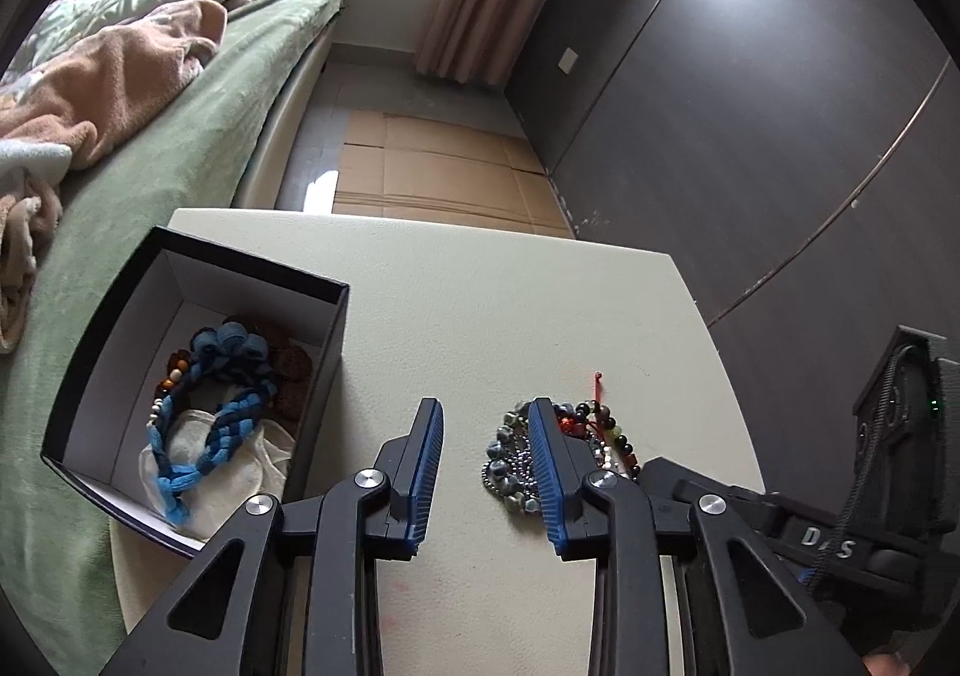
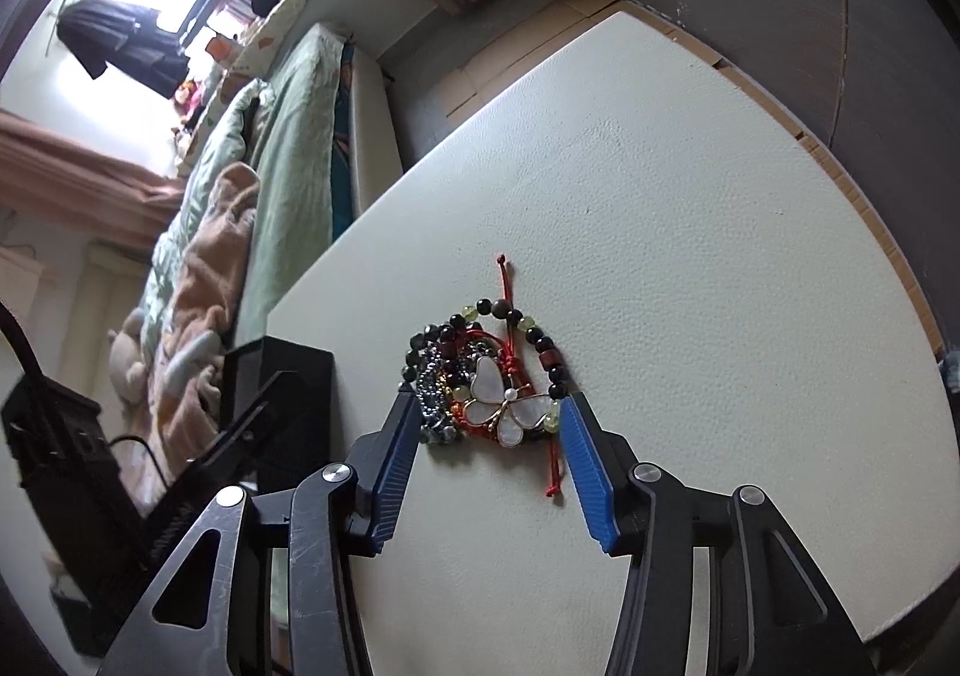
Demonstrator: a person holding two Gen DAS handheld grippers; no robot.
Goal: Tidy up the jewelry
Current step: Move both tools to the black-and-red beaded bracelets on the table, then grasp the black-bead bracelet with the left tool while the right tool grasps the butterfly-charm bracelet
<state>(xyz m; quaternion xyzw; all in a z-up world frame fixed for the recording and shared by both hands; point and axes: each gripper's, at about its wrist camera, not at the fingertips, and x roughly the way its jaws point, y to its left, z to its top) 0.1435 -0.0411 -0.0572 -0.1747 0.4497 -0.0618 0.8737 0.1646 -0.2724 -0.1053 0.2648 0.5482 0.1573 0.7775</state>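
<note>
A heap of bead bracelets (image 1: 528,460) lies on the white table (image 1: 480,304). In the right wrist view the heap (image 2: 480,376) shows a red-cord bracelet with a white butterfly charm (image 2: 504,406). My right gripper (image 2: 489,406) is open, its jaws standing either side of the heap near the charm. My left gripper (image 1: 487,418) is open and empty just left of the heap; its right finger (image 1: 543,454) covers part of it. An open black box (image 1: 198,376) at the table's left holds a blue braided bracelet (image 1: 210,418) and brown beads.
A bed with green sheet and blankets (image 1: 120,105) runs along the left of the table. Cardboard (image 1: 432,165) covers the floor beyond the far edge. A dark wardrobe (image 1: 750,105) stands to the right. The right gripper's body (image 1: 840,496) shows at the left wrist view's right.
</note>
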